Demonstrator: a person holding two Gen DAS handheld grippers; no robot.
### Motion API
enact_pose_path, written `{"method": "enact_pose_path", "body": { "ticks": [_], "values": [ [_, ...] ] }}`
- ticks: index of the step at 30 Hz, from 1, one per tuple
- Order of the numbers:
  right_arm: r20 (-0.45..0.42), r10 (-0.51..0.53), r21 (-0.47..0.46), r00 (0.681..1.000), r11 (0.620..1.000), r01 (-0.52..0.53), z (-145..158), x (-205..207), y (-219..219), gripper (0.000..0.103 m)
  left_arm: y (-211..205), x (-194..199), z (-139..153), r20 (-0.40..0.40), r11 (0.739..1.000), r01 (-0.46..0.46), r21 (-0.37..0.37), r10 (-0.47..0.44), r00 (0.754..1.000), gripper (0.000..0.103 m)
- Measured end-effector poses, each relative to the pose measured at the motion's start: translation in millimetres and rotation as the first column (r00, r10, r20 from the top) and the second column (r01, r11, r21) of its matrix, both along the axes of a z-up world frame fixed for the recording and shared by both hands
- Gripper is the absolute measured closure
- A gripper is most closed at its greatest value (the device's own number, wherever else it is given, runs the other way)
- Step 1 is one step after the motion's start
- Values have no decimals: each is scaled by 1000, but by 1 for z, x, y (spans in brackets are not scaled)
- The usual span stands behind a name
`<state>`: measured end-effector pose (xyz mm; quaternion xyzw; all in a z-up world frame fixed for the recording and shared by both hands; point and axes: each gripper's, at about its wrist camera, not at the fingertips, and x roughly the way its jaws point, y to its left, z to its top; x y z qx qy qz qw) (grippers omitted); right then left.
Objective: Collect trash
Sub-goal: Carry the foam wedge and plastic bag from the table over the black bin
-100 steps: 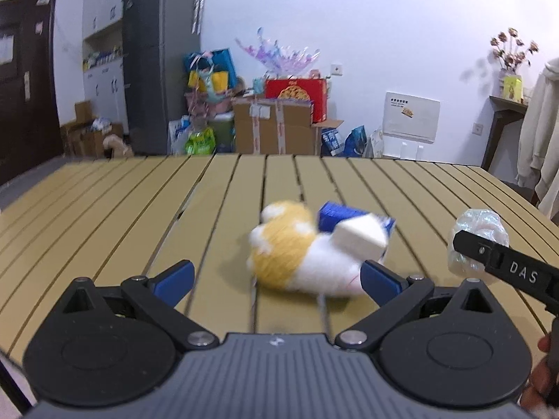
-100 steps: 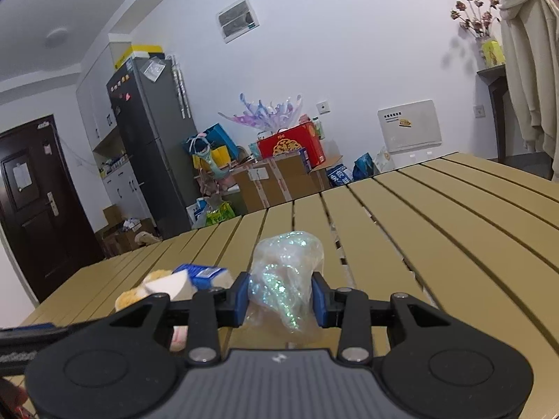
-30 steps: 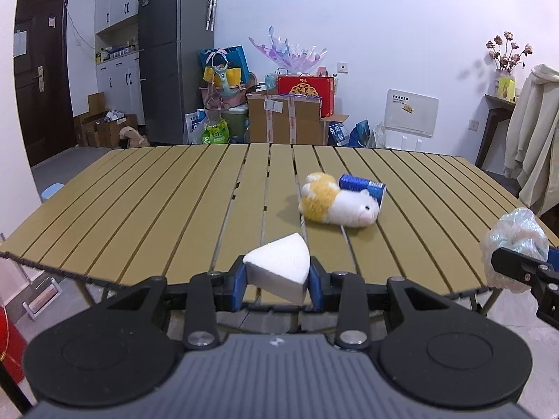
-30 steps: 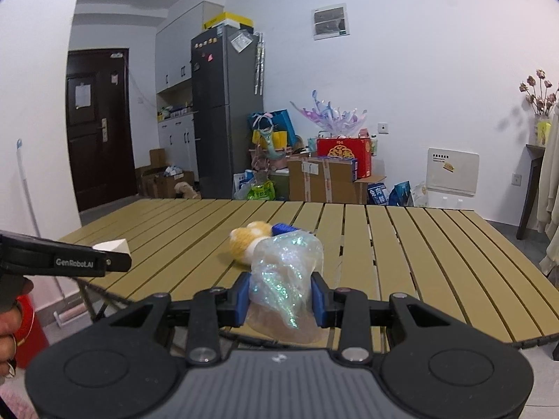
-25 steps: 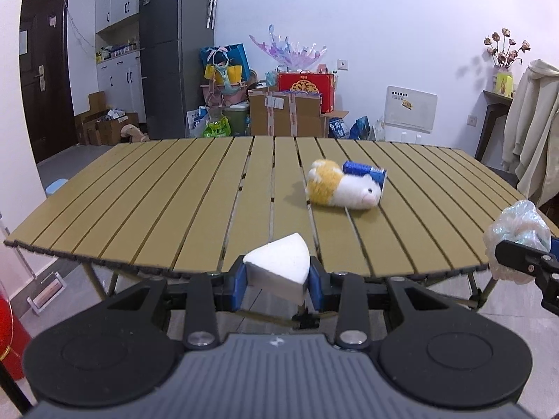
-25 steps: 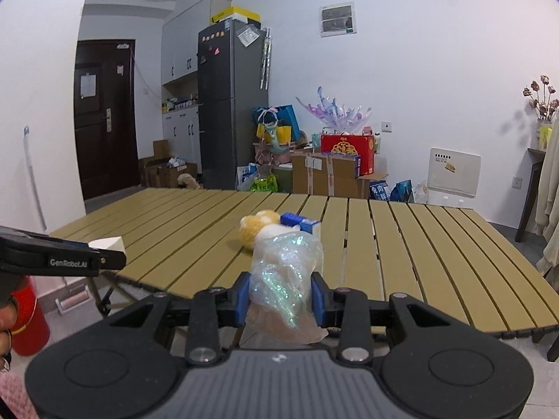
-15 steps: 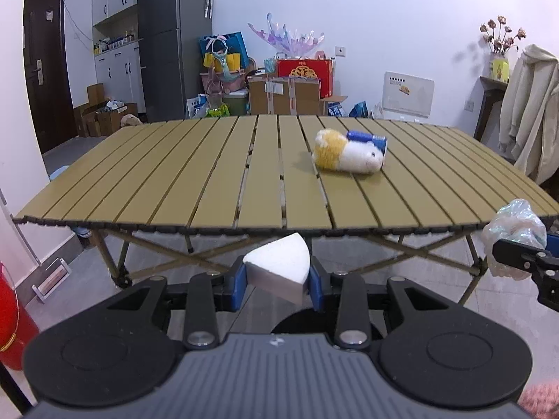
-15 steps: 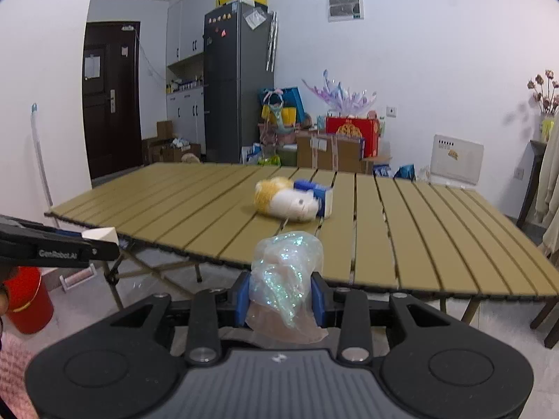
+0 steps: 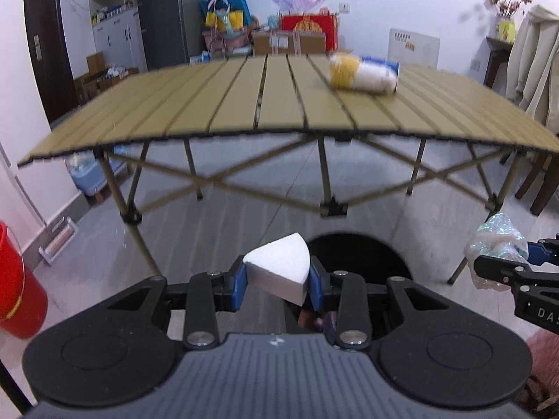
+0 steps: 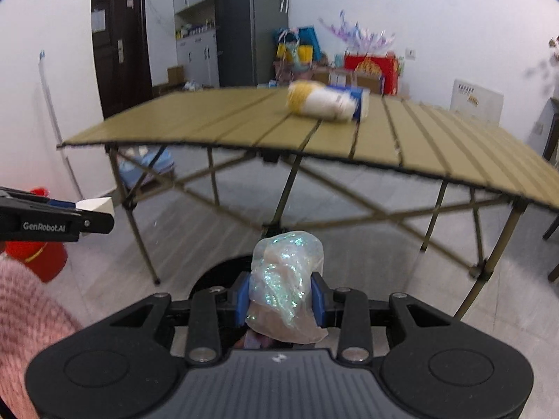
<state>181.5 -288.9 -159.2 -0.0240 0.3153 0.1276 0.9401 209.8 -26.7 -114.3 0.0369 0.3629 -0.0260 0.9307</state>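
Two pieces of trash are in hand. The left hand-held gripper is clamped on a white wedge-shaped foam block, its blue pads pressing the two flat sides; the block looks light and fairly stiff, though crumbly foam would likely dent under a hard squeeze, so the flat faces seem the best place to hold it. The right hand-held gripper is clamped around the middle of a crumpled, iridescent clear plastic bag, which appears nearly weightless, soft and slippery, so a pinch across its bunched bulk should hold better than one at a loose edge. Just below and ahead of both grippers gapes a dark round opening, probably a bin. Farther ahead and higher, on the tan slatted tabletop, lie a yellow-and-white plush toy and, touching it behind, a blue-and-white carton, likely remaining trash.
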Motion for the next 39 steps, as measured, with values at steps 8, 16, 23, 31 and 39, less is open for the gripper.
{"method": "enact_pose_path", "body": {
  "ticks": [8,16,23,31,39],
  "values": [
    [-130,1,-9,991,1000,-2,-41,3,17,69,4,0,-51,-126,999,-14,37,19,992,68],
    [-258,-37,-31,966,999,30,-72,15,25,69,3,8,-84,-218,998,-24,61,37,975,68],
    [-374,-73,-58,925,997,55,-101,27,29,69,8,16,-106,-290,995,-47,90,72,954,68],
    [-429,-114,-76,896,993,90,-115,36,26,69,11,20,-111,-305,992,-68,108,98,947,68],
    [-438,-120,-80,891,992,95,-118,41,27,69,10,25,-114,-317,991,-71,115,105,942,68]
  ]
}}
